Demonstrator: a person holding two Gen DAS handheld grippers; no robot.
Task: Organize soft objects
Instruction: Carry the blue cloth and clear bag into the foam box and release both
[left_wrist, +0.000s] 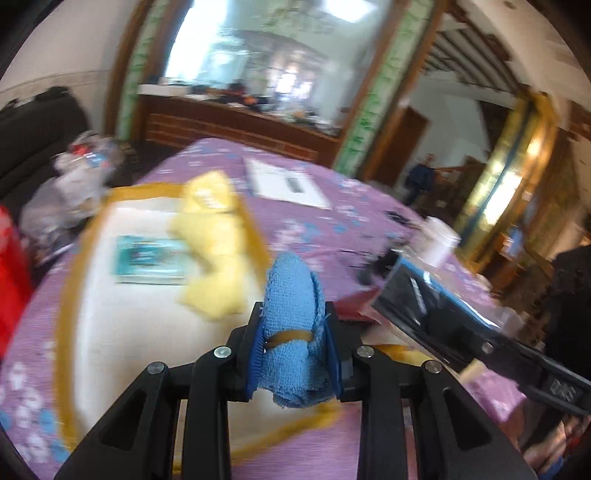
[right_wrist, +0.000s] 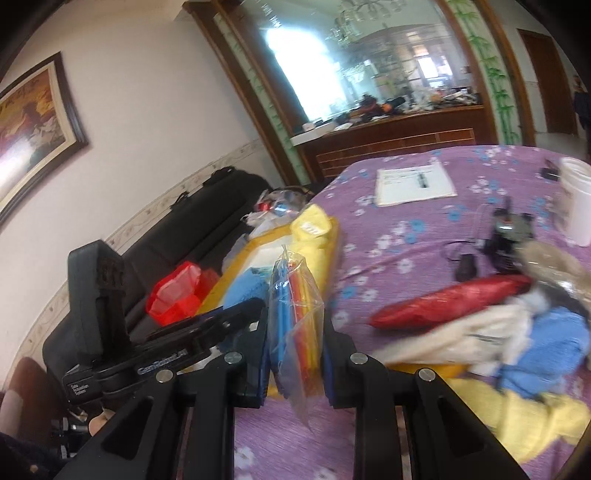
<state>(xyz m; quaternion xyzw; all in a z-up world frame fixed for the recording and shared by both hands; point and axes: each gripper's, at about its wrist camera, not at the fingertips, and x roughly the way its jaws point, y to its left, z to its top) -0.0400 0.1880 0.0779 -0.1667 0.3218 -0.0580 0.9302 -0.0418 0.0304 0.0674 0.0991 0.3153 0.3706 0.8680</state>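
Observation:
My left gripper (left_wrist: 295, 317) is shut on a rolled blue towel (left_wrist: 291, 325) bound with a rubber band, held just above a white tray with a yellow rim (left_wrist: 70, 295). A yellow cloth (left_wrist: 214, 243) and a teal card (left_wrist: 151, 260) lie in that tray. My right gripper (right_wrist: 295, 317) is shut on a clear plastic bag (right_wrist: 295, 325) of blue, red and yellow strips, above the purple tablecloth. The tray (right_wrist: 332, 236), the yellow cloth (right_wrist: 310, 229) and the blue towel (right_wrist: 243, 288) also show in the right wrist view, with the left gripper's body at left.
A pile of cloths lies at right: a red bundle (right_wrist: 454, 299), cream, blue (right_wrist: 550, 343) and yellow (right_wrist: 532, 421) pieces. A white cup (right_wrist: 576, 199), a paper sheet (right_wrist: 413, 184) and black cables (right_wrist: 506, 236) sit on the table. A red plastic container (right_wrist: 177, 291) and a black sofa (right_wrist: 199, 218) are at left.

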